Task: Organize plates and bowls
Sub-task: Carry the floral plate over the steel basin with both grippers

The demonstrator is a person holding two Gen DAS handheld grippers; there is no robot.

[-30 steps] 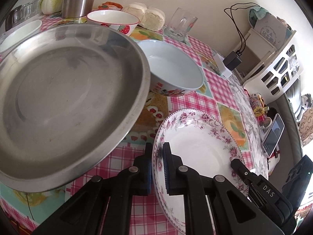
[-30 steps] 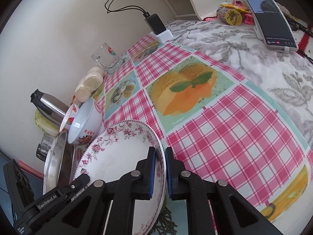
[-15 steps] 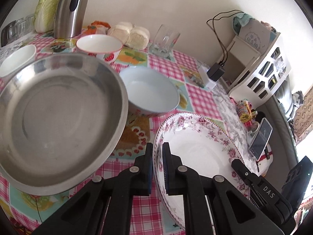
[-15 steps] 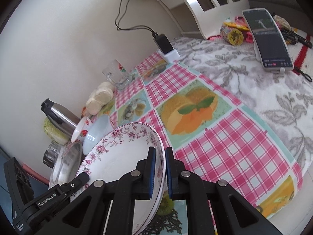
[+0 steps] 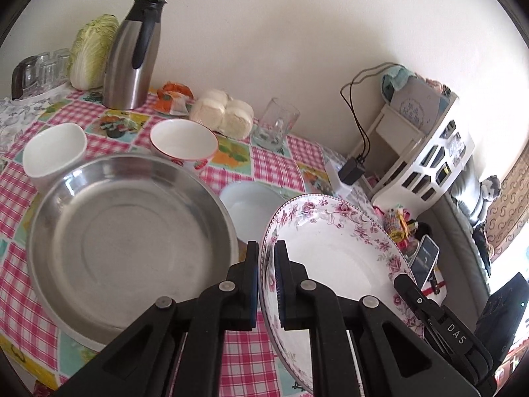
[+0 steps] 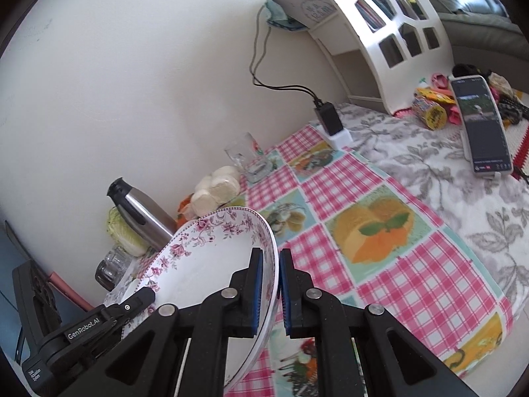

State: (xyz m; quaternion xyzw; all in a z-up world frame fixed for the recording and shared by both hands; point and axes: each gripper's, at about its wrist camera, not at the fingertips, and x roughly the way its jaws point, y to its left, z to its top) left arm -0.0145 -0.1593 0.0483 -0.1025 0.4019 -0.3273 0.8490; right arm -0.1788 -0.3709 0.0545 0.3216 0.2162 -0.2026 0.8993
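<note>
1. The left gripper (image 5: 266, 281) has its fingers closed on the near-left rim of the floral plate (image 5: 330, 258); one pad sits outside the rim and one inside the well.
2. The right gripper (image 6: 271, 289) pinches the opposite edge of the same plate (image 6: 211, 258), fingers clamped either side of the rim. Both hands carry it together, and it appears lifted clear of the surface (image 6: 380, 264) and tilted.
3. Taking the floral plate as the landmark: the steel basin (image 5: 129, 238) lies just to its left, rim close to the left fingers. A pale bowl (image 5: 251, 205) sits just behind the plate, between plate and basin.
4. Farther behind the plate on the left stand a red-rimmed bowl (image 5: 183, 139) and a white bowl (image 5: 53, 154), well apart from it.
5. The relation the coming move likely turns on: the basin is leftward of the plate, on the left hand's side, so that hand is nearer and would lead any sideways carry. Whether the plate is meant to go into the basin I cannot tell.
6. The left view shows the basin and all three bowls. The right view shows none of these; instead it shows open checked cloth to the plate's right, and the thermos (image 6: 142, 218) behind the plate.
</note>
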